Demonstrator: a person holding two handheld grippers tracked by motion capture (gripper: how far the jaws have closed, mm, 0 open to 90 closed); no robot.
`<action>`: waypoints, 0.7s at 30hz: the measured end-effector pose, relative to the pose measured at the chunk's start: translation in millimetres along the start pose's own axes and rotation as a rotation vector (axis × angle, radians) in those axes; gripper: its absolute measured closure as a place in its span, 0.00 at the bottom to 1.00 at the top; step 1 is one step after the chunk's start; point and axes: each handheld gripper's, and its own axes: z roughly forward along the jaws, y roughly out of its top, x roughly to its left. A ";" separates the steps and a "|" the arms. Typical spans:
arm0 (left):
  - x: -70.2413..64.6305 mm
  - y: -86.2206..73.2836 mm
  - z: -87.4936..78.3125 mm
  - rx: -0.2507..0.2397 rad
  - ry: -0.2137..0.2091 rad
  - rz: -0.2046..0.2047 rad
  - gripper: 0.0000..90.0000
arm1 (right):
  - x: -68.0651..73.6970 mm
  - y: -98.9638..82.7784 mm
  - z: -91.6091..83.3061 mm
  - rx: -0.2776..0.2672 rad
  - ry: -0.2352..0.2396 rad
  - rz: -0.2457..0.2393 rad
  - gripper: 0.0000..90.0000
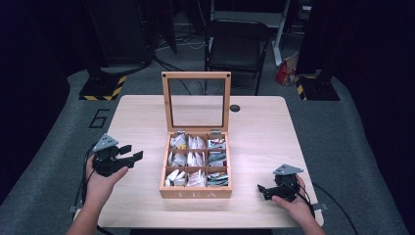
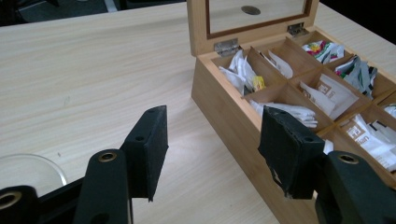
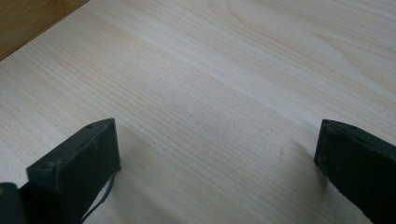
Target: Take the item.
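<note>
The worktop (image 1: 147, 117) is carrying a wooden tea box (image 1: 195, 188) at its centre, lid (image 1: 196, 100) standing upright on the far hinges, front face lettered TEA turned toward the person. The box is near square, so no long axis is standing out; the nine compartments are running in three rows from front to back.

Risks, as judged:
- The lid is standing near vertical. A knock from an approaching claw could be tipping it shut onto the bags or onto the claw.
- The left claw (image 1: 128, 157) is hovering just left of the box with its jaws spread and nothing between them. In the left gripper view its right jaw is lining up over the left wall (image 2: 233, 116) of the box, so a careless descent may be striking wood or shoving the box sideways.
- The tea bags (image 2: 243, 74) are lying loose and overlapping; a pinch may be catching two at once, or only a corner that slips.

The right claw (image 1: 266, 190) is resting low on the worktop, right of the box and apart from it, jaws spread wide, empty.
</note>
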 end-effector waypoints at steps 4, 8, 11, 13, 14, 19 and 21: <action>-0.3 -10.9 3.2 0.006 -0.006 -0.010 0.47 | 0.1 0.0 0.0 0.000 0.000 0.001 0.00; 0.2 -21.0 6.1 0.011 -0.014 -0.019 0.47 | 0.1 0.0 0.0 0.000 0.000 0.000 0.00; 0.9 -27.3 8.7 0.014 -0.015 -0.024 0.47 | 0.0 0.0 0.0 0.000 0.000 0.000 0.00; 1.2 -29.2 9.7 0.017 -0.017 -0.026 0.47 | 0.0 0.0 0.0 0.000 0.000 0.001 0.00; 1.8 -32.4 11.1 0.027 -0.019 -0.027 0.47 | 0.0 0.0 0.0 0.000 0.000 0.000 0.00; 1.9 -40.9 15.2 0.042 -0.017 -0.023 0.47 | 0.1 0.0 0.0 0.000 0.000 0.000 0.00; 1.9 -42.4 16.1 0.043 -0.018 -0.023 0.47 | 0.1 0.0 0.0 0.000 0.000 0.000 0.00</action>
